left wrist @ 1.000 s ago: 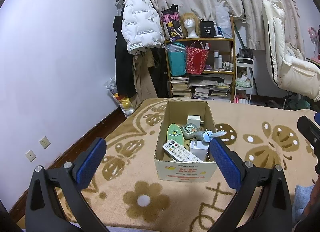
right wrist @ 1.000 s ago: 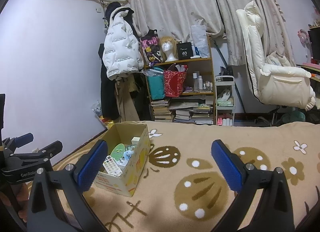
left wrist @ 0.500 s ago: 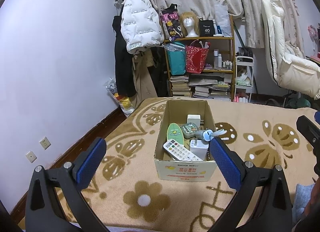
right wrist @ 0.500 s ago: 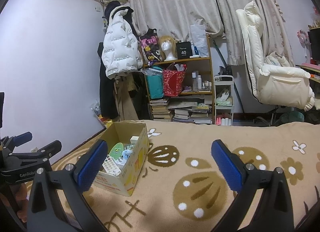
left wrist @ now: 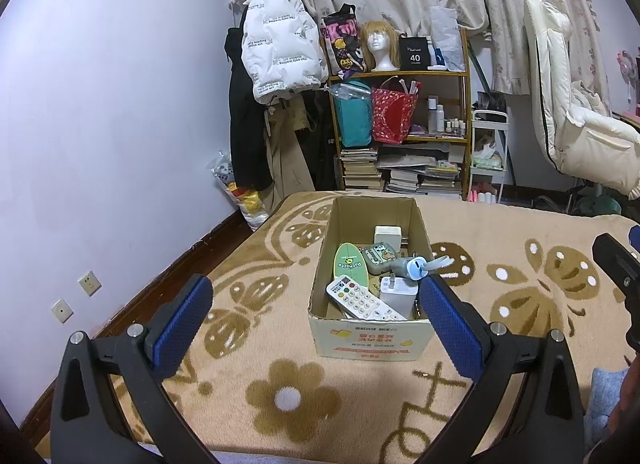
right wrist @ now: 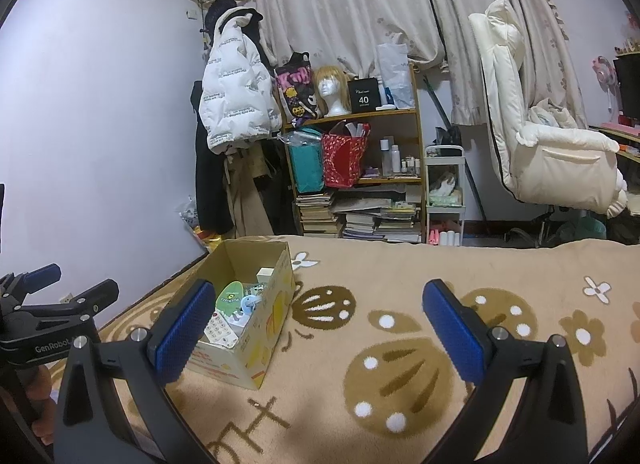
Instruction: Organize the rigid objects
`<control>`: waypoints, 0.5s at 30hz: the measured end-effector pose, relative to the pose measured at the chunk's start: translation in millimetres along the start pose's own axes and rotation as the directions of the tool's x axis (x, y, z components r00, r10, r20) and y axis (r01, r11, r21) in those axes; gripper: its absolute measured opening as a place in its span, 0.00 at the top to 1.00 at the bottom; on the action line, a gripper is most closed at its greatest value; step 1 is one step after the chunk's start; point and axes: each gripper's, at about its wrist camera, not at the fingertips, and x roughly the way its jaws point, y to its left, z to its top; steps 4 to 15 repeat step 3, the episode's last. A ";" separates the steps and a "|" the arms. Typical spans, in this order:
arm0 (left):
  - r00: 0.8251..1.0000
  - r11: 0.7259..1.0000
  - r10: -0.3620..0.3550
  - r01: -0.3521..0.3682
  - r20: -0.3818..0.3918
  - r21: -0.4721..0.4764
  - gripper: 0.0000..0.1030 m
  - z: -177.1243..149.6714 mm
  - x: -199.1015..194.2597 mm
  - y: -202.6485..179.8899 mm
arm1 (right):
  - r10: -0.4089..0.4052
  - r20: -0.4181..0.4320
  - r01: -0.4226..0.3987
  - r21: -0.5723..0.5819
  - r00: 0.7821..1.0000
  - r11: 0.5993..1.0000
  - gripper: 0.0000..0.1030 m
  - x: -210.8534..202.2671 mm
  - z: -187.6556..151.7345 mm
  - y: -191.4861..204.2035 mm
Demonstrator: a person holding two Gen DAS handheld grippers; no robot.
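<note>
Because every small object already lay inside the cardboard box [left wrist: 370, 338] on the blanket [left wrist: 500, 223], the left tongs [left wrist: 316, 306] and right tongs [right wrist: 316, 328] hovered wide apart, holding nothing.

the left gripper [left wrist: 316, 314] has black triangular arms with cut-out slots, silver screws at the joints and ribbed blue pads [left wrist: 182, 318]. the right gripper [right wrist: 316, 330] looks identical. at the left edge of the right wrist view, white "genrobot" lettering marks the other tool's black body.
</note>
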 end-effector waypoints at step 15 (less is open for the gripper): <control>1.000 1.000 0.001 -0.001 0.000 0.000 0.01 0.0 0.4 -0.3 | -0.002 -0.001 0.002 -0.002 1.000 1.000 0.00 0.1 0.2 -0.6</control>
